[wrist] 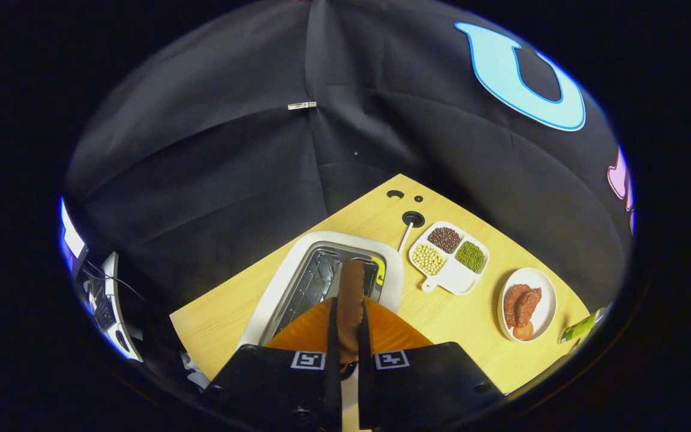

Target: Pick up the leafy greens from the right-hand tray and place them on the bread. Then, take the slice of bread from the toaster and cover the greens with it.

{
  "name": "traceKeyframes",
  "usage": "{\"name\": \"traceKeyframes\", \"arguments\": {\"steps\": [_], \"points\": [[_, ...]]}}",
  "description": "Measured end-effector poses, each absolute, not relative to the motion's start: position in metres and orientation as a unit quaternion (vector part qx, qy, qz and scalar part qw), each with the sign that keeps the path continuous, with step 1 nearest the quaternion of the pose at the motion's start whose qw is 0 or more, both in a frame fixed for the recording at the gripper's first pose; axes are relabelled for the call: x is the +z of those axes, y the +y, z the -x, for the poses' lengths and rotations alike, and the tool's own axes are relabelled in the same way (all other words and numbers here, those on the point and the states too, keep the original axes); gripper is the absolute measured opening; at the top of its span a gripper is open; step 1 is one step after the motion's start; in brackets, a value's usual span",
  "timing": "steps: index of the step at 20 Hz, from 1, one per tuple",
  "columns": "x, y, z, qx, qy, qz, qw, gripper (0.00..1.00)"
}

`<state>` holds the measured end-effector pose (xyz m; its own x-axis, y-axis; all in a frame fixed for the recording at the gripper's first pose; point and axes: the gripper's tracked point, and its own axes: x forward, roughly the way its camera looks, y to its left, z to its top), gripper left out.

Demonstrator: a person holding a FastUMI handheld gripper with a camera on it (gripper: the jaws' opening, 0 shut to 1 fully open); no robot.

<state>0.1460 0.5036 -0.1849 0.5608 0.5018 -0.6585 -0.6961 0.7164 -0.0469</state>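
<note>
The gripper (pixel 348 327) has both fingers pressed flat on 1 slice of bread (pixel 351 300), held upright, edge-on, above the 1 toaster (pixel 273 294), whose open slot lies just ahead at 12 o'clock. On the wooden table (pixel 459 318), at 1 o'clock from the toaster, sits 1 divided dish (pixel 450 279) with 3 heaps of beans. At 3 o'clock lies 1 oval plate (pixel 546 303) of reddish food.

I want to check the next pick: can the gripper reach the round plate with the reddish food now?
Probably not yet. The gripper is shut on the bread slice above the toaster, so its fingers are occupied. The round plate lies unobstructed beyond the divided dish.
</note>
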Motion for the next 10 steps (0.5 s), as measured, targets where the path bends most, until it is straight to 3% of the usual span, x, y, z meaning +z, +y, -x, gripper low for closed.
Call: {"name": "traceKeyframes", "arguments": {"steps": [10], "points": [[-0.082,0.473,-0.144,0.342,0.246,0.099,0.901,0.15]]}}
